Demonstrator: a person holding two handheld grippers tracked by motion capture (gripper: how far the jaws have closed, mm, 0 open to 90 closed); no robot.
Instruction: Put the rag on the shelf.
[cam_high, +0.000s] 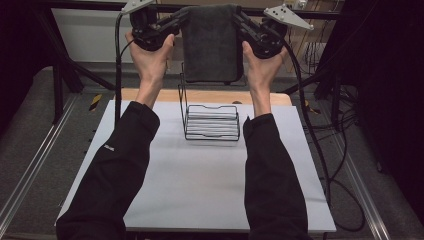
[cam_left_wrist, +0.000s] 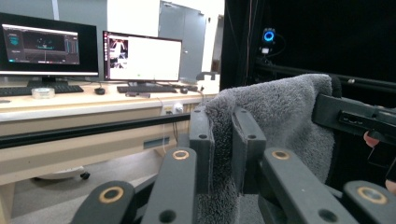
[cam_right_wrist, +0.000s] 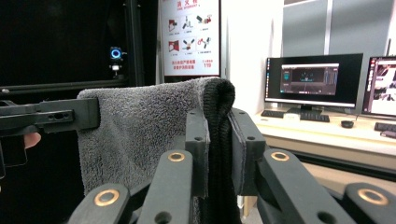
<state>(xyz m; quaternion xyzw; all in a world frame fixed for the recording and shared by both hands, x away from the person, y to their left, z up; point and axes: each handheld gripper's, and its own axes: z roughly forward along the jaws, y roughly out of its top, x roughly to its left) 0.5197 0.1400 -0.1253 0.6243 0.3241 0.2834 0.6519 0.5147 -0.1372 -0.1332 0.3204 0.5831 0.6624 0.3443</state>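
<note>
1. Up high, a dark grey towel (cam_high: 212, 42) hangs stretched between both grippers, above the far edge of the white table (cam_high: 200, 175).
2. Left gripper (cam_high: 176, 21) is clamped on the towel's left top corner (cam_left_wrist: 219, 140).
3. Right gripper (cam_high: 245, 22) pinches the right top corner (cam_right_wrist: 217, 140), jaws closed on the folded edge.
4. Below the towel, a black wire rack (cam_high: 210, 120) stands on the table, between the person's sleeves.

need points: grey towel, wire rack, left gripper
grey towel (cam_high: 212, 47), high view, middle of the hanging cloth.
wire rack (cam_high: 212, 125), high view, on its horizontal wires.
left gripper (cam_left_wrist: 223, 135), left gripper view, between its jaw tips, clamped on the towel's edge.
</note>
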